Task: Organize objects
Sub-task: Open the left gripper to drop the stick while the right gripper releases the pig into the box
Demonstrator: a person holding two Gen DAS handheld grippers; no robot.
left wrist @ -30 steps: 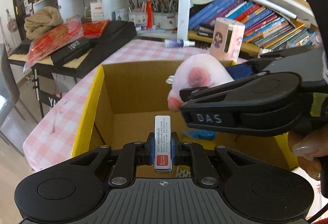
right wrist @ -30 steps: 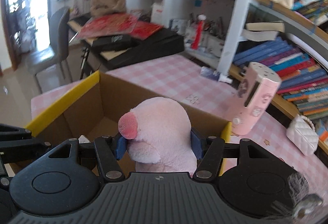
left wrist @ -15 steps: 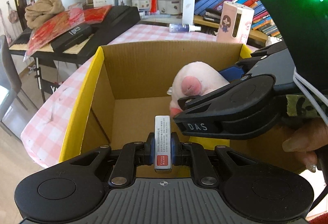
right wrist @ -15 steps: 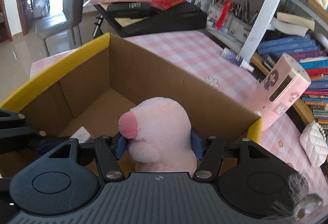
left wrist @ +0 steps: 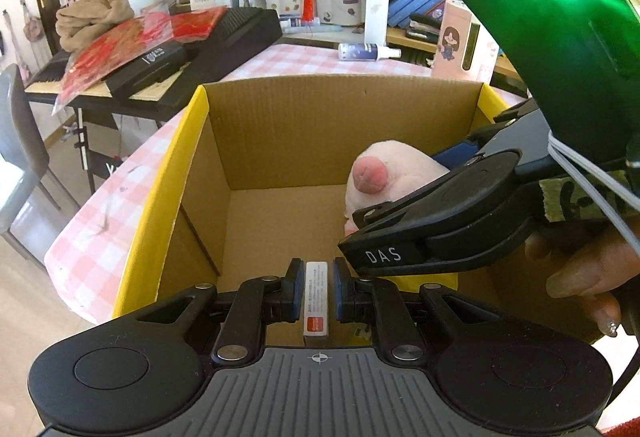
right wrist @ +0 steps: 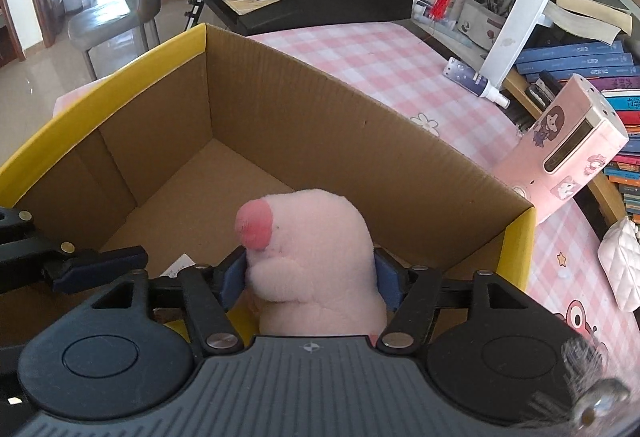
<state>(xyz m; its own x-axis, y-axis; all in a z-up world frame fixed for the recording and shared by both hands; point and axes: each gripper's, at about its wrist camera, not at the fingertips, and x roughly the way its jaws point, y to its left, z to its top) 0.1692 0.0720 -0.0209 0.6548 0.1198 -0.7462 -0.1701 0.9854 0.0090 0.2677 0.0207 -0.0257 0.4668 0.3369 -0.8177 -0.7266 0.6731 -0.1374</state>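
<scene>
Left-wrist view: a small white box (left wrist: pixel 316 297) is seen between the pads of the left gripper (left wrist: pixel 316 295), above the near edge of an open carton (left wrist: pixel 172 173). Its jaws stand nearly closed, with thin slits showing on both sides of the box, so a firm grasp cannot be confirmed; the box is judged only lightly pinched. In the right-wrist view a pink plush (right wrist: pixel 316 261) is framed by the right gripper (right wrist: pixel 310 273), whose jaws are opening; the blue pads are still seen against the plush's flanks. The plush is held low inside the carton, toward its near right corner, below the yellow rim. The step in hand is judged to be the drop of both things into the carton, which stands on a pink-checked table (right wrist: pixel 360 57). Next, the right jaws would need to be spread until the plush falls free, and the gripper lifted straight up past the near and right walls. The left jaws would then be parted so the box drops clear of the near wall. Most of the carton floor is bare toward the far left corner, so room is ample there; the two grippers are close together at the near edge, and contact between them is the main risk.
</scene>
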